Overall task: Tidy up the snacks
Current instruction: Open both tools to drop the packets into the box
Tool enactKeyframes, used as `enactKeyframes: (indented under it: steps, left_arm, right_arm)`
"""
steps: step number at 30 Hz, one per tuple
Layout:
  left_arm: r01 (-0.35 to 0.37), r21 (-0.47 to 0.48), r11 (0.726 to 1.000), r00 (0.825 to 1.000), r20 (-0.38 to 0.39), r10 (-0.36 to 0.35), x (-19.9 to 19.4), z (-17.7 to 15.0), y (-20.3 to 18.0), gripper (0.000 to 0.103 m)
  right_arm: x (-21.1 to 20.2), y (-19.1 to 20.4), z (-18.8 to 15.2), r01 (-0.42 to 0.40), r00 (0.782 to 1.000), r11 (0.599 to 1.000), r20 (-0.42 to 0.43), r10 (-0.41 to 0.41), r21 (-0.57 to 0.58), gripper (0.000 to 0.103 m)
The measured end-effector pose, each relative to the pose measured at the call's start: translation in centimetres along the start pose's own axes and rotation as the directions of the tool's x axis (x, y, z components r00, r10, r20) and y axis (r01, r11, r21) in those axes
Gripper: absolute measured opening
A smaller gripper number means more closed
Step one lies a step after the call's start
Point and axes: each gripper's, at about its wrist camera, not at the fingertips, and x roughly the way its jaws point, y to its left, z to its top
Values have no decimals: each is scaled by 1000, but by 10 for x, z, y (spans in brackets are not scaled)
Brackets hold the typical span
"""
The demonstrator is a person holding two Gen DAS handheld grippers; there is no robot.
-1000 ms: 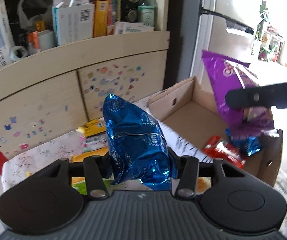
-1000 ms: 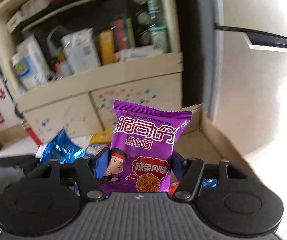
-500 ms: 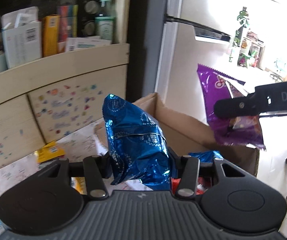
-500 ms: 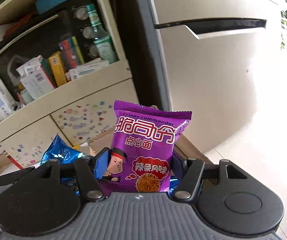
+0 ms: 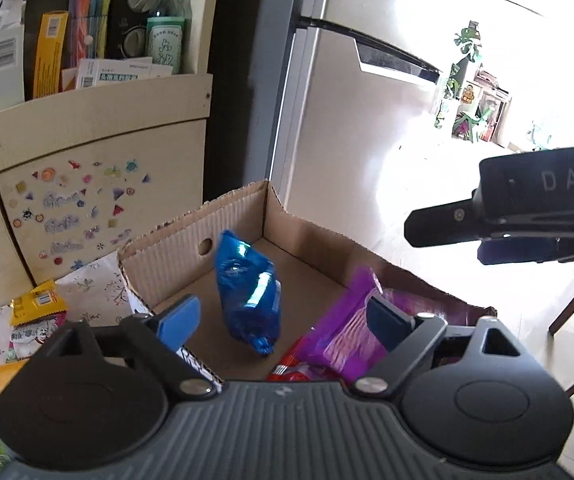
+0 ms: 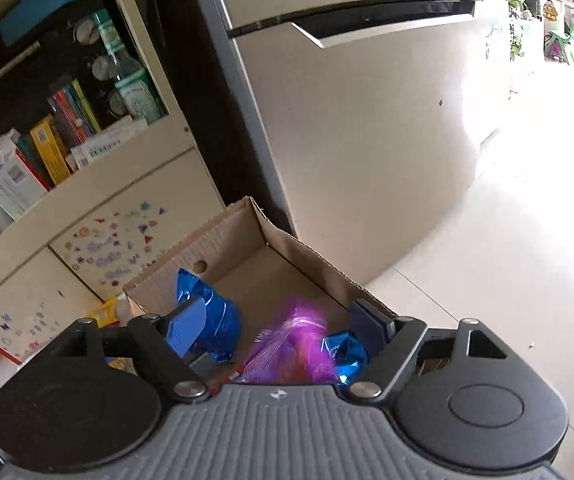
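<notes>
Left wrist view: the left gripper (image 5: 283,318) stands with its fingers (image 5: 177,318) spread wide; its jaws have just been opening, and nothing is pressed between them. Just past the fingers, over the cardboard box (image 5: 175,240), the blue foil snack bag (image 5: 249,294) is free of both pads, its long axis running near to far, the crimped near end pointing down toward the box floor and the far end tipped up and slightly left. To its right the purple snack bag (image 5: 351,328) is motion-blurred inside the box, its long axis slanting from near left to far right; whether it has landed I cannot tell. A red packet (image 5: 295,370) shows at the near edge of the box. Left of the box, yellow packets (image 5: 37,304) lie on the patterned table (image 5: 95,292). Farther right, the right gripper (image 5: 503,224) reaches in from the right above the box.

In the right wrist view, the right gripper's fingers (image 6: 185,328) are also apart, its jaws just opened, gripping nothing. The purple bag blurs below them beside another blue packet (image 6: 347,352). Beyond the box stand a stickered cabinet (image 5: 87,200) and a refrigerator (image 6: 367,140).
</notes>
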Motion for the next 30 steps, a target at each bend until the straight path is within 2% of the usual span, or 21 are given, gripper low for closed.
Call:
enactKeyframes:
  steps: [9,16,21,25,30]
  left_arm:
    - [-65,-39,997,998,8,66,-35,4,27,93]
    - [-123,-64,990,991,-61,119,-51,-22,53,94]
    - [-141,-32,989,983,-124,136,-58,-41,61,94]
    - [-136,-21,991,979,-157,131,-69,-56,65,94]
    - [-128,-18,992,972,-199,122,-79,-76,68,94]
  right_arm:
    - [1,10,-4,-80,997,996,-16,80,-36,85]
    - [5,29,-13,-177,983,980,-68,172,-86,86]
    - [11,42,-22,-301,946,950,-154,287,-79,86]
    - [18,51,-33,-397,895,917,-243,375,-47,86]
    - [28,64,-48,-450,846,893,-326,421,-12,86]
